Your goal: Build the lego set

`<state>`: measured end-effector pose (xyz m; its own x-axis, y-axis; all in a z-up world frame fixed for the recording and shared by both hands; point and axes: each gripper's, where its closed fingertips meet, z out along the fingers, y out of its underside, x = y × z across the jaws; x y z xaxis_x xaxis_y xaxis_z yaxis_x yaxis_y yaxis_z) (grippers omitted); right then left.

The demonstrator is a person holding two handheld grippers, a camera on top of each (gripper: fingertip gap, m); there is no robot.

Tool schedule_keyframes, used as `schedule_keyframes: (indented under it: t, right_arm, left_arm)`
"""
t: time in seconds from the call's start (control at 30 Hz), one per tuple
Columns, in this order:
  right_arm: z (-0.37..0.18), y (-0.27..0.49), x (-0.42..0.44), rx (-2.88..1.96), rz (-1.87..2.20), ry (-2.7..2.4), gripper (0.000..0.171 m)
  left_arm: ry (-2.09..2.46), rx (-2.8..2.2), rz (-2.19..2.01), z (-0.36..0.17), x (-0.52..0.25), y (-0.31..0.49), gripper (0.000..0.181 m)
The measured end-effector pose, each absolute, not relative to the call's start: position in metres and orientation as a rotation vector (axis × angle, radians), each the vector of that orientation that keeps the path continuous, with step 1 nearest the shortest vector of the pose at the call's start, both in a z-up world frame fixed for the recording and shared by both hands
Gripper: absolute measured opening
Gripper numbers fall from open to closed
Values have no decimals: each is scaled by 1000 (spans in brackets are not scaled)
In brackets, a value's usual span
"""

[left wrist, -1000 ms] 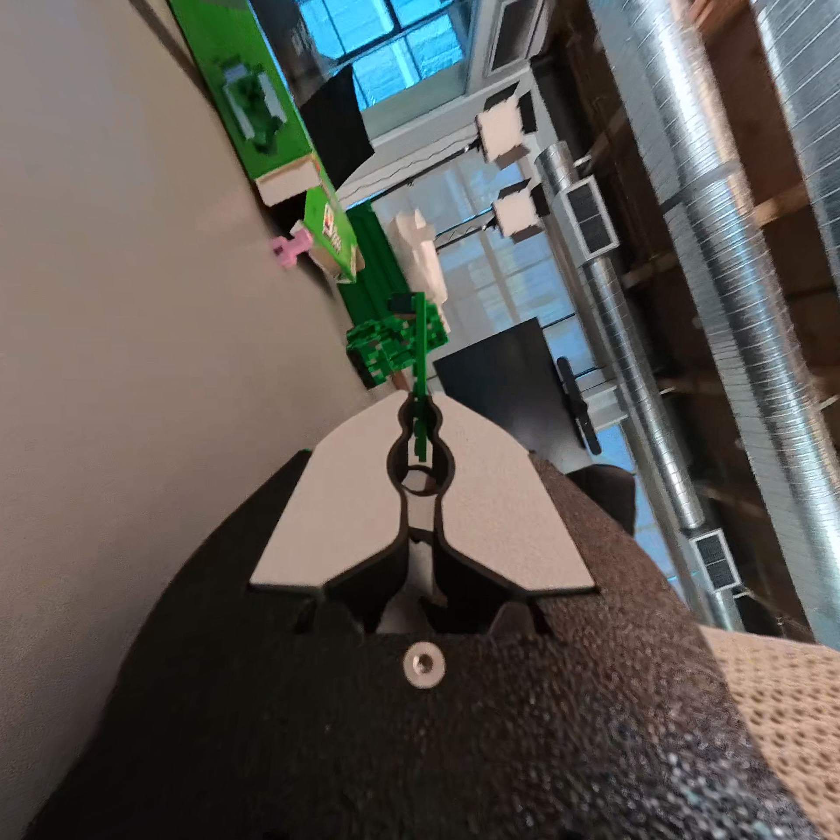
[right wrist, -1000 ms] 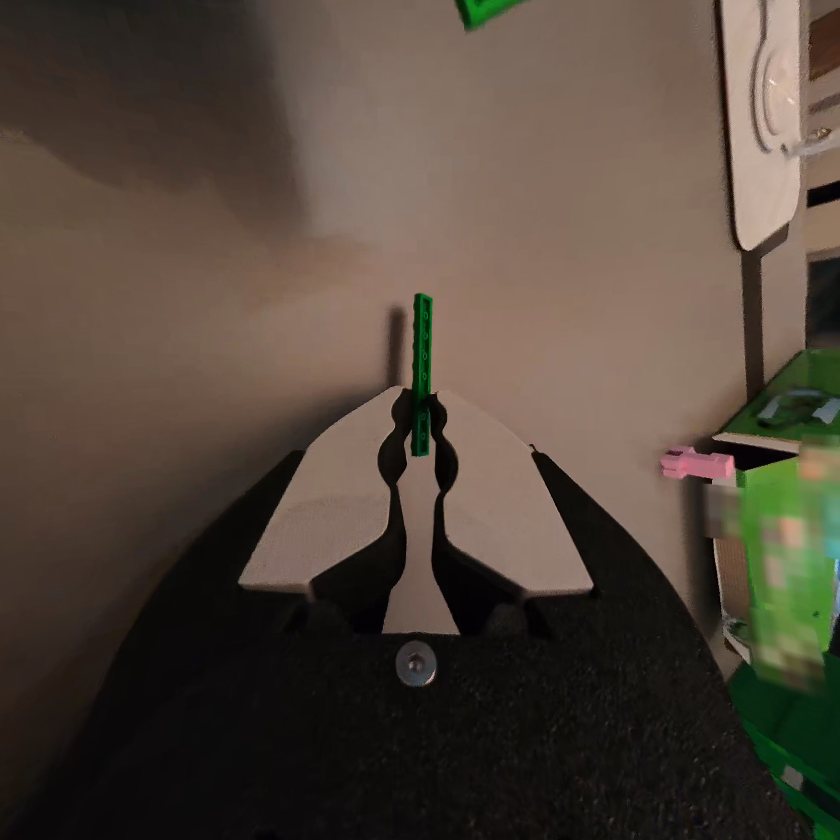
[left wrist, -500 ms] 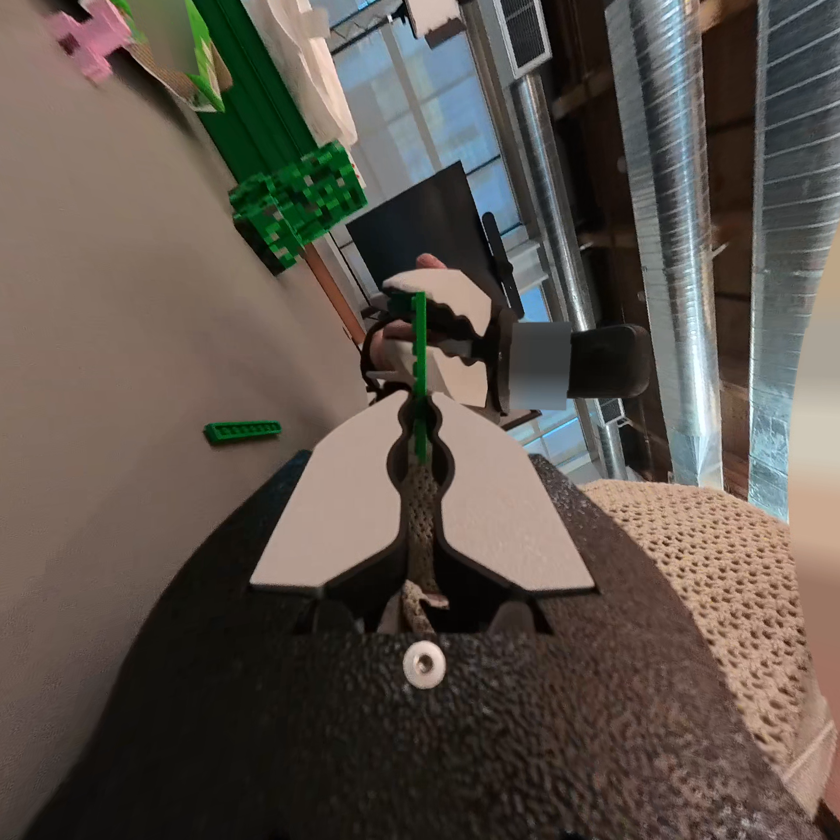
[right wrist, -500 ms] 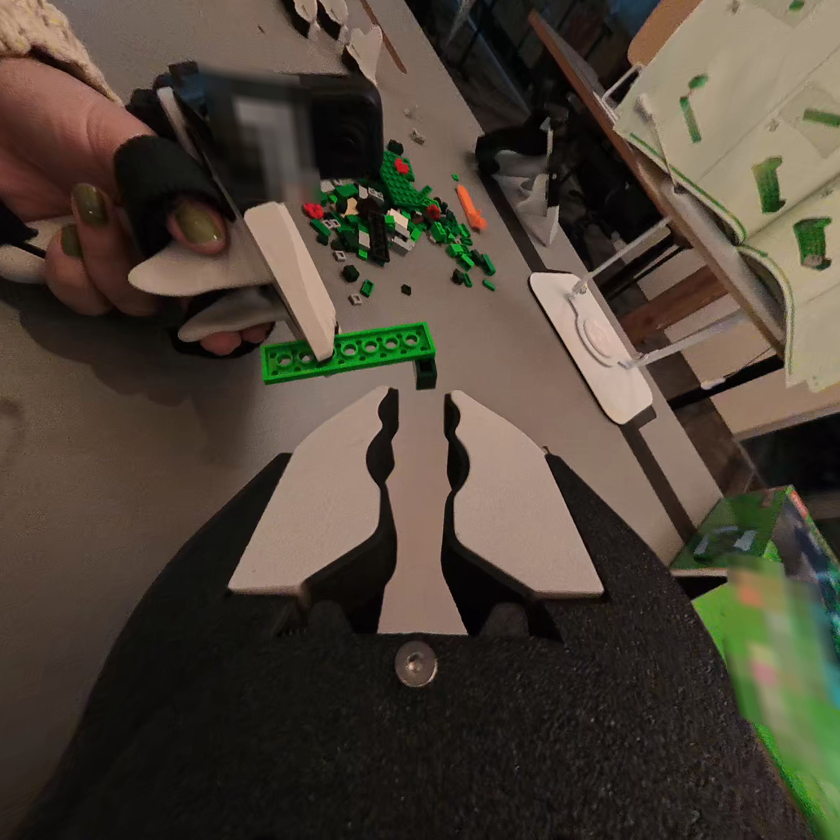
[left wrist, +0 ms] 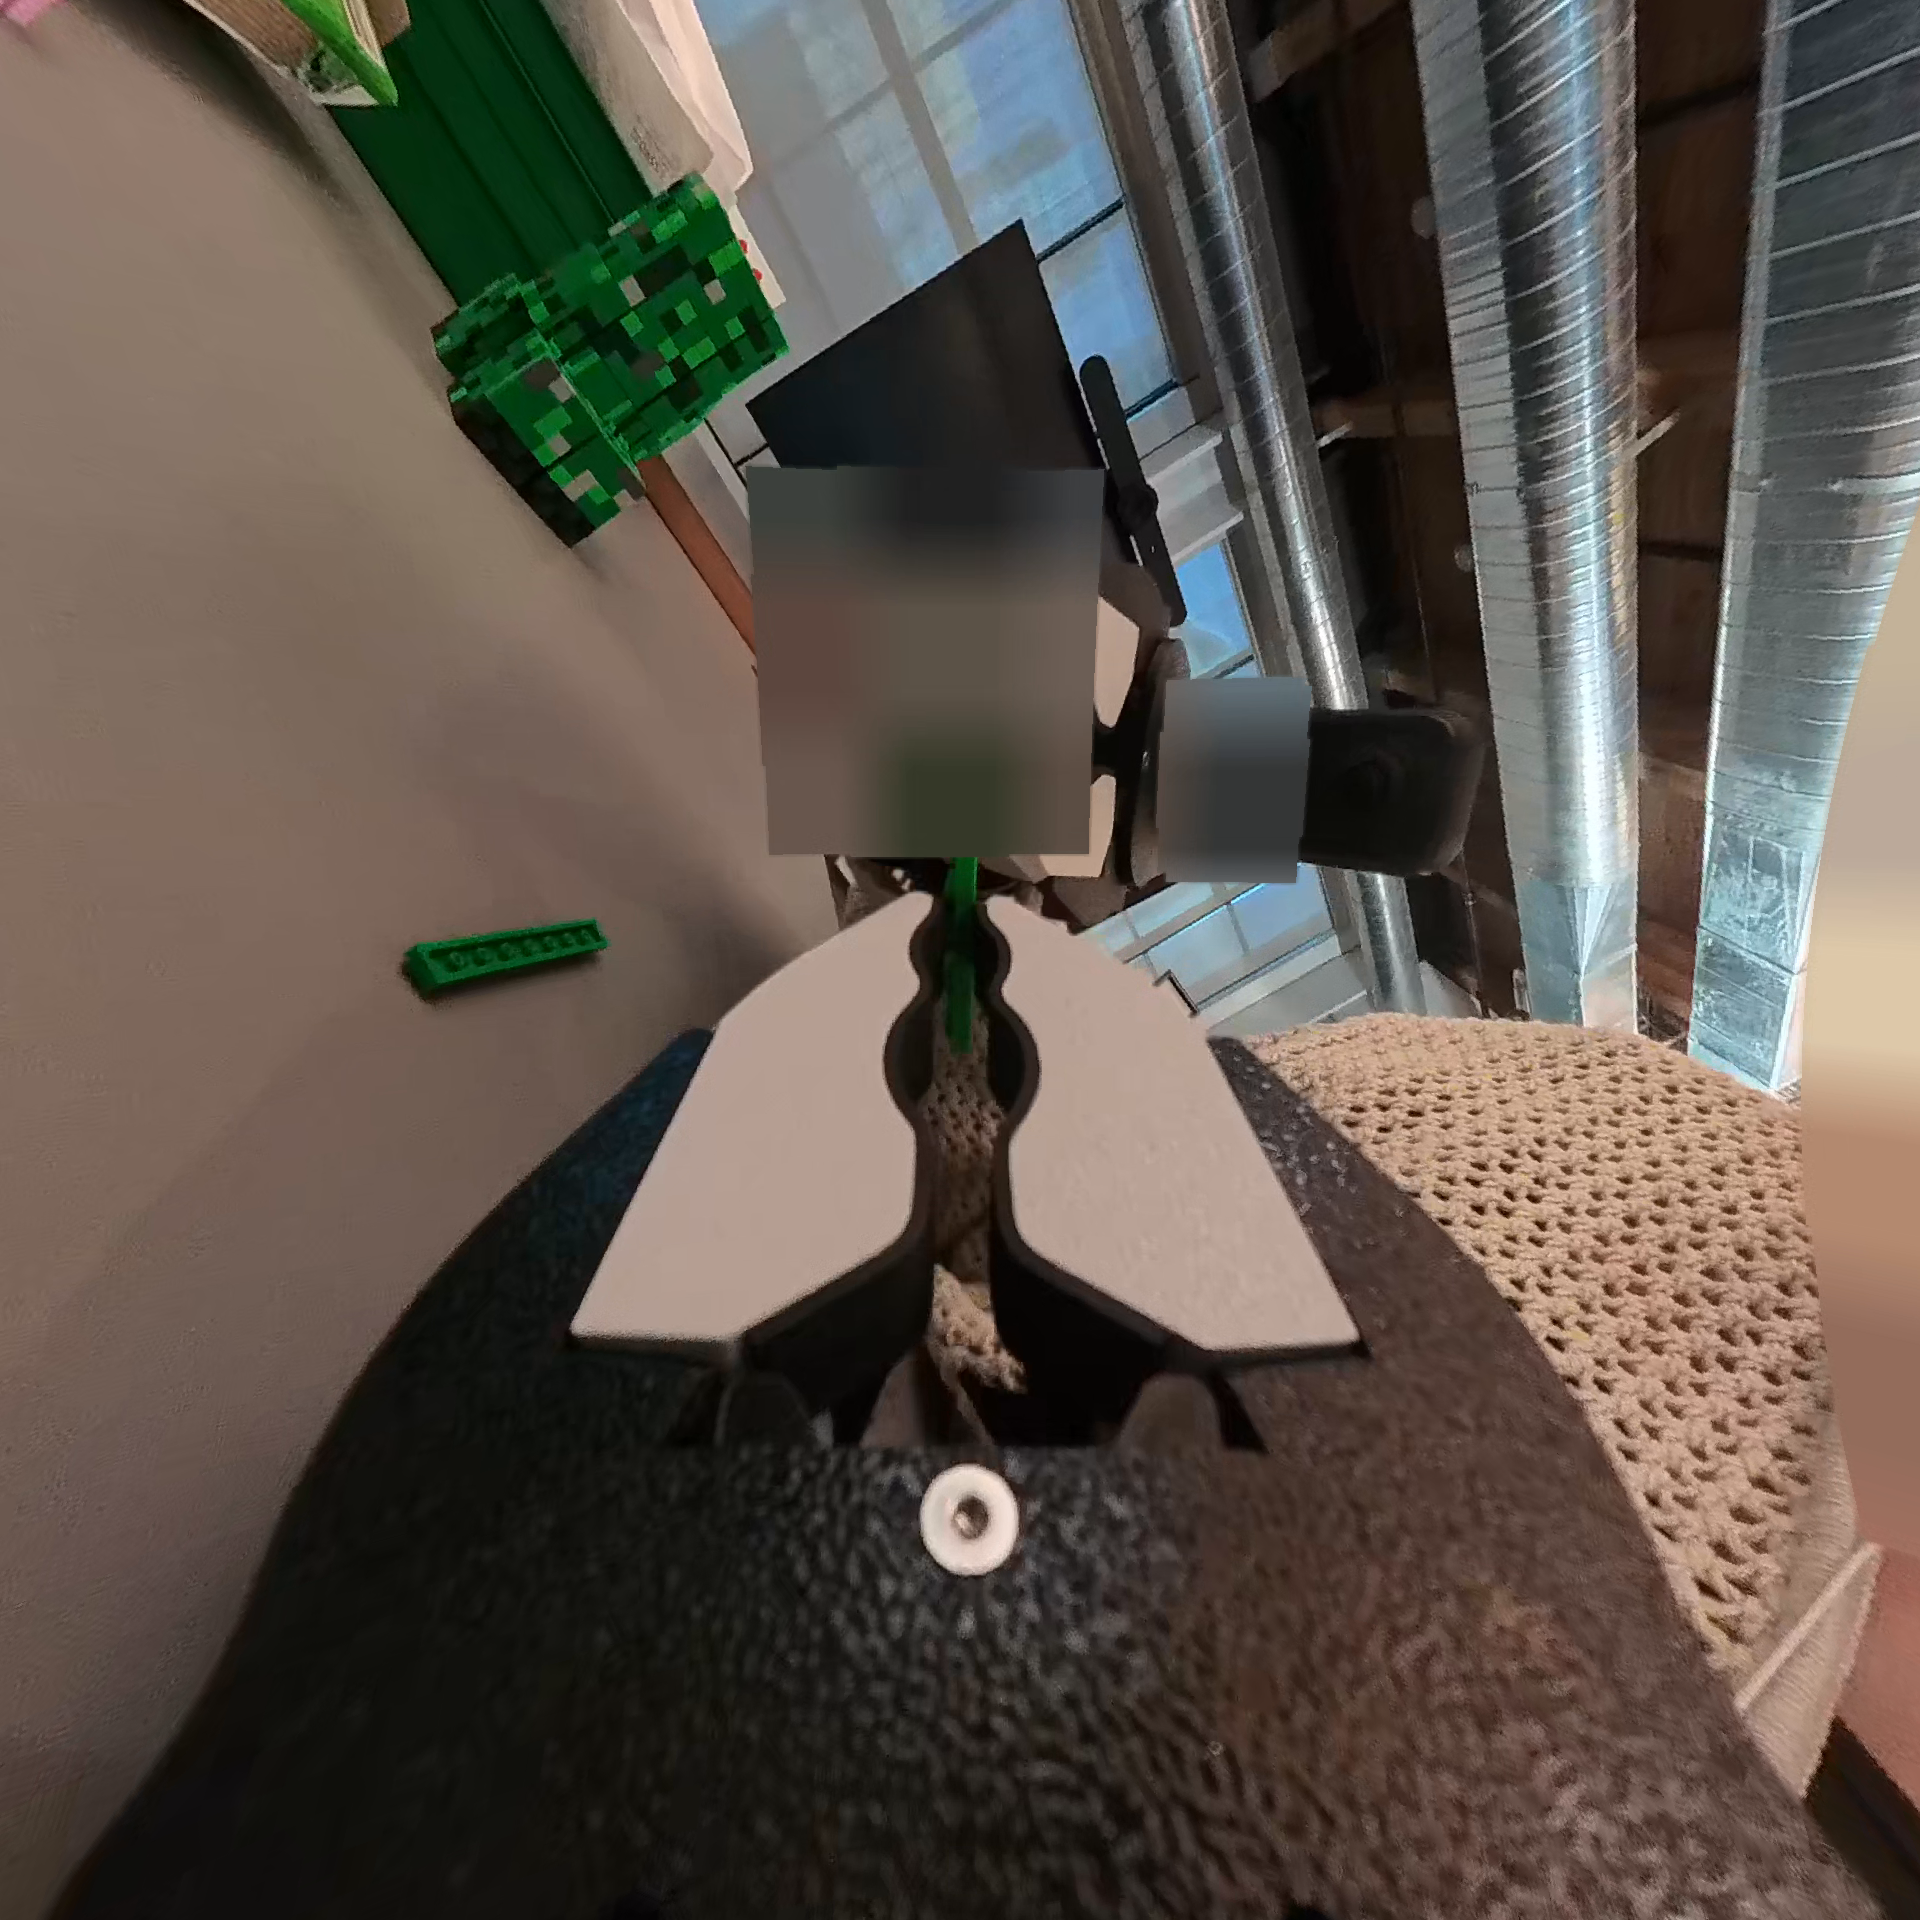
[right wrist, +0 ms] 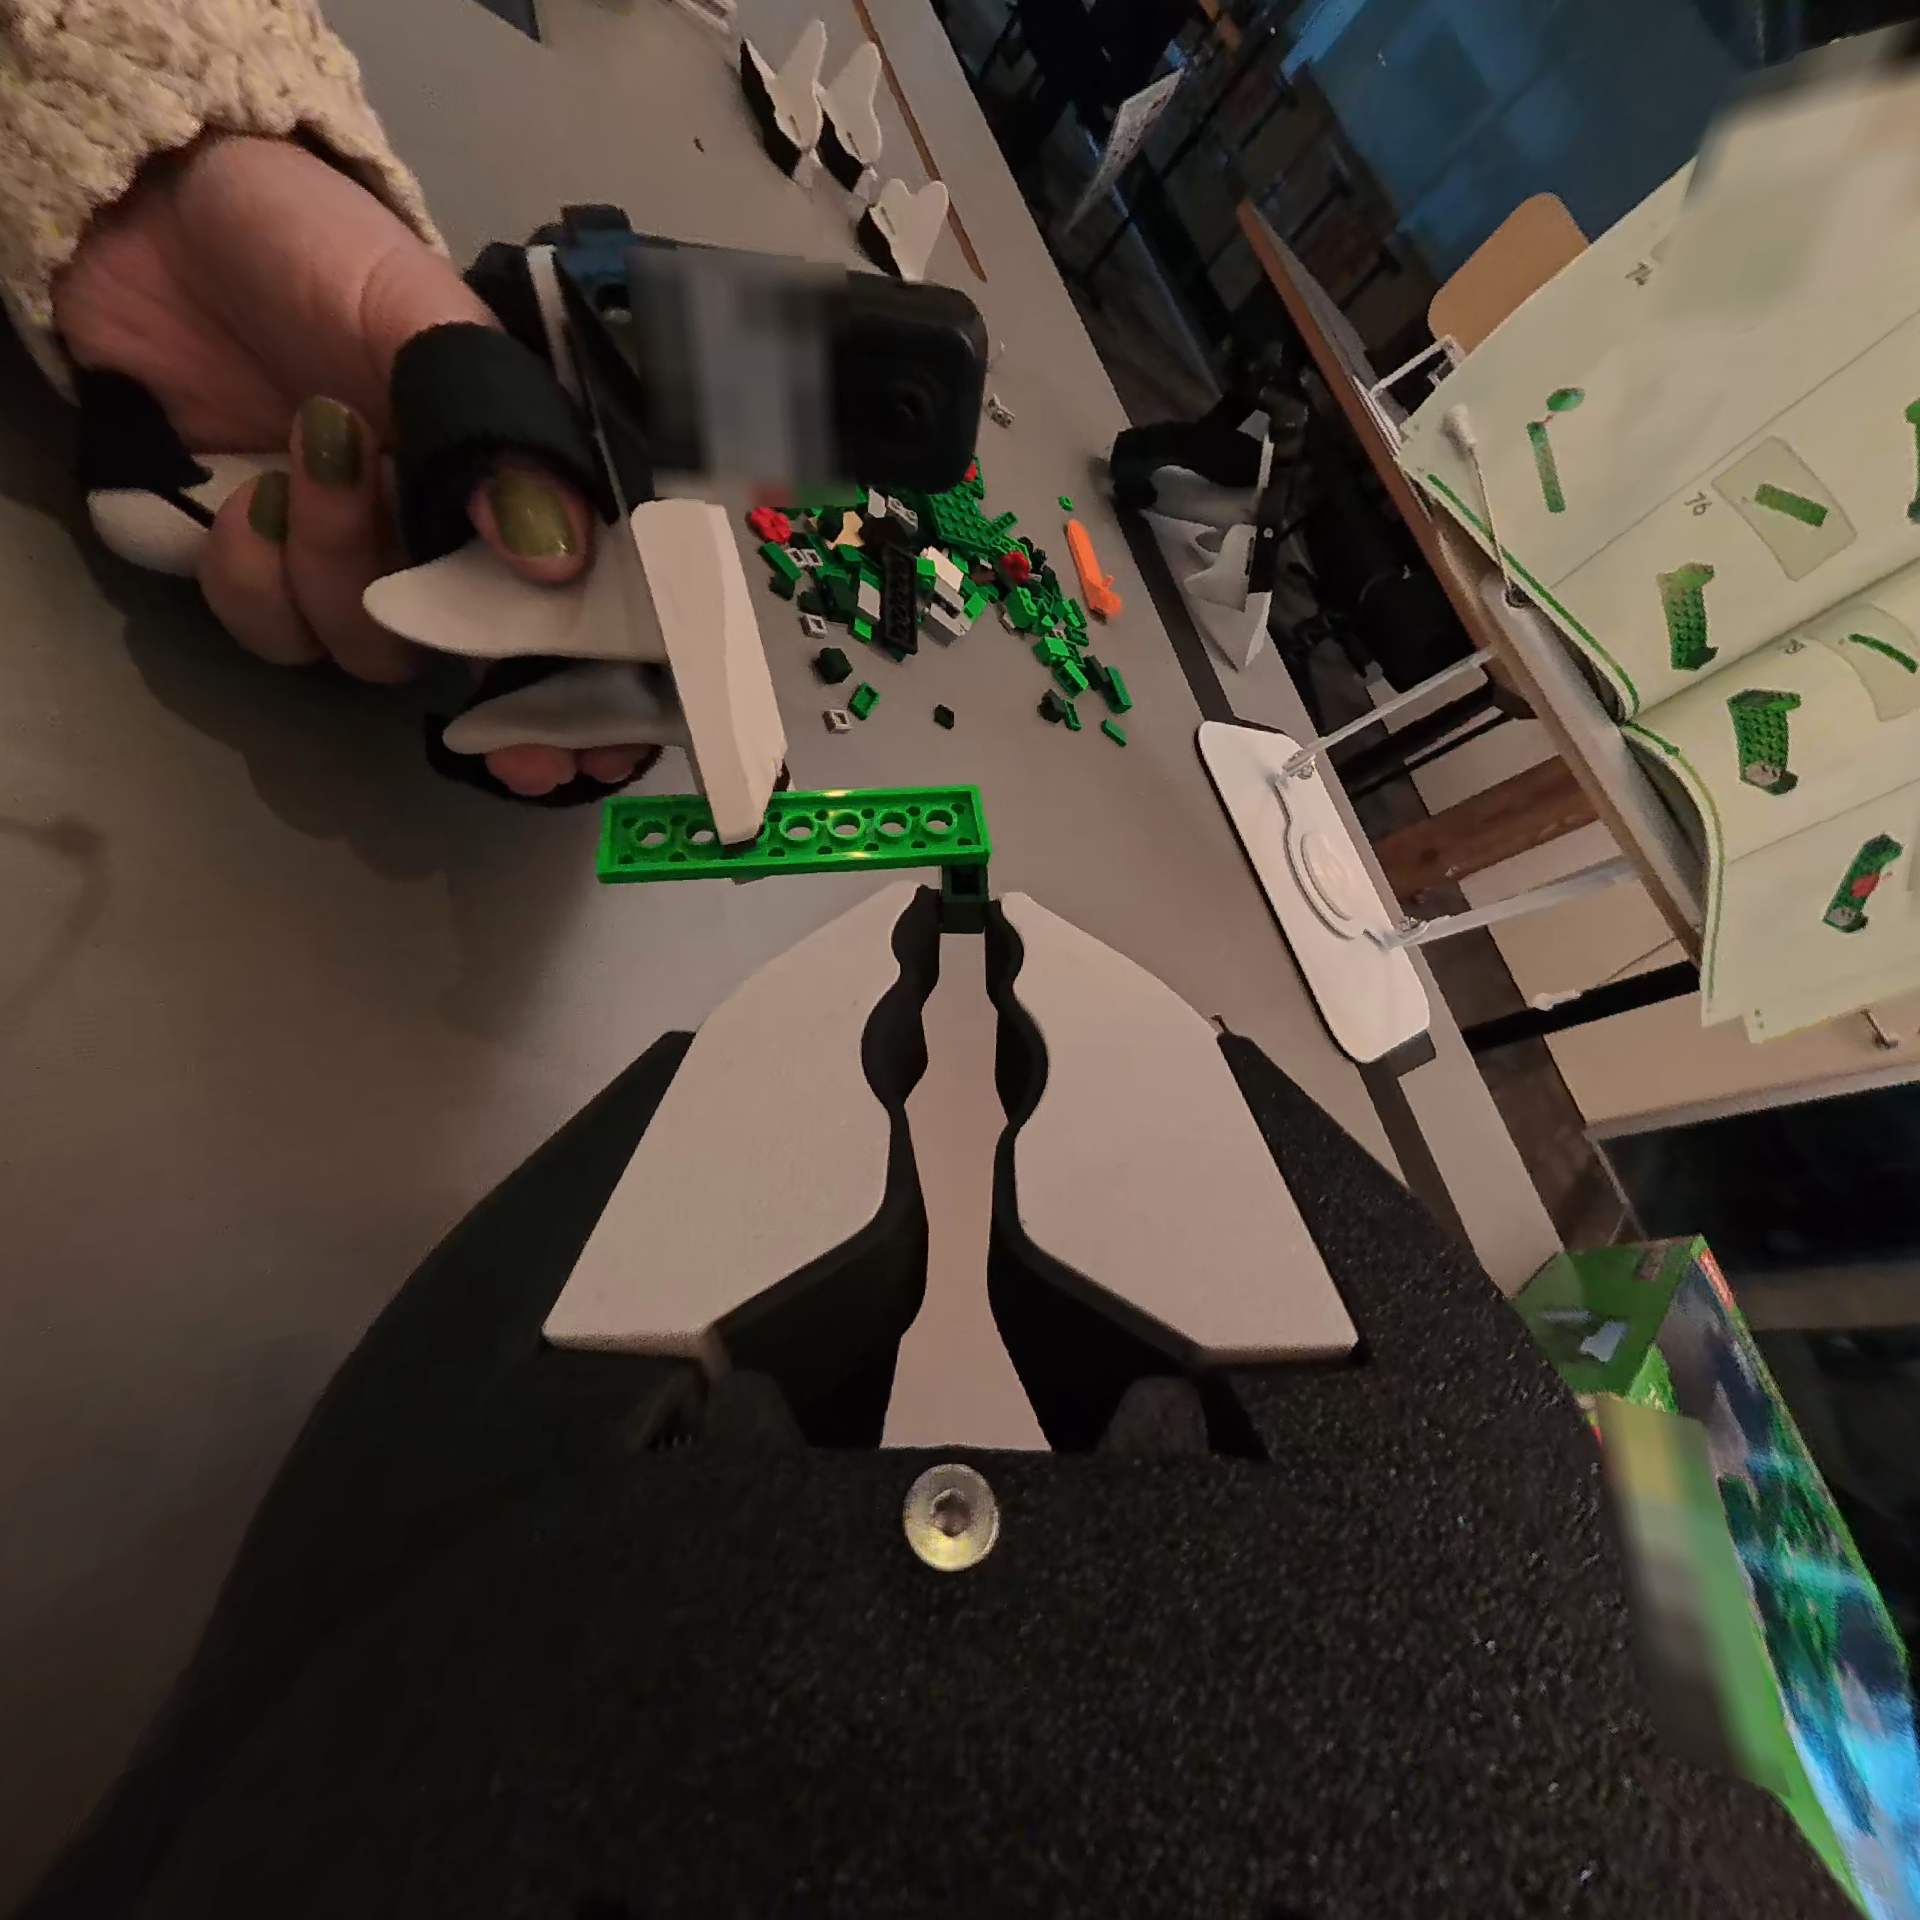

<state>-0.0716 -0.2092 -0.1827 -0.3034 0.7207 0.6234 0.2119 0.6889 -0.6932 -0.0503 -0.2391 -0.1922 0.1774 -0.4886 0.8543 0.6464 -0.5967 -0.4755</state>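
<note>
In the right wrist view my left gripper (right wrist: pixel 743 821) is shut on a long bright green plate (right wrist: pixel 831 831), held flat above the grey table (right wrist: pixel 312 1039). A small dark green brick (right wrist: pixel 961 902) hangs under the plate's right end. My right gripper (right wrist: pixel 961 906) has its tips closed on that brick. In the left wrist view my left gripper (left wrist: pixel 961 920) pinches the same plate (left wrist: pixel 961 977) edge-on, and the right gripper beyond it is mostly hidden. A second green plate (left wrist: pixel 506 954) lies on the table to the left.
A pile of loose bricks (right wrist: pixel 935 582) and an orange separator (right wrist: pixel 1089 566) lie past the plate. An open instruction booklet (right wrist: pixel 1714 582) rests on a white stand (right wrist: pixel 1320 883) at the right. The set's box (right wrist: pixel 1766 1507) is at lower right. A green block build (left wrist: pixel 613 343) stands farther back. The green block build (left wrist: pixel 613 343) lies around 35 cm away from my right fingertips.
My right gripper let go of its thin green plate, which now lies on the table. It then came up to the left gripper's plate and closed on the small dark green brick.
</note>
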Motion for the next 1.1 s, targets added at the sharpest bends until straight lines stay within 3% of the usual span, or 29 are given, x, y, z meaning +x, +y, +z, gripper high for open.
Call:
schedule_keyframes:
  t: [0.57,0.67,0.8,1.0,1.1]
  right_arm:
    - [-179,-214,-62,-582,624,-1962,8]
    - [-176,-211,-62,-598,639,-1935,8]
    - [-180,-218,-62,-614,726,-1941,8]
    - [-189,-227,-67,-619,770,-1962,8]
    - [-191,-226,-70,-630,748,-1950,8]
  left_arm:
    - [-84,-1563,-1639,-190,-44,-244,4]
    - [-104,-1513,-1606,-185,-51,-242,29]
    - [-29,-1536,-1498,-184,-56,-239,40]
    - [43,-1588,-1399,-187,-57,-239,5]
    - [20,-1595,-1413,-189,-59,-238,3]
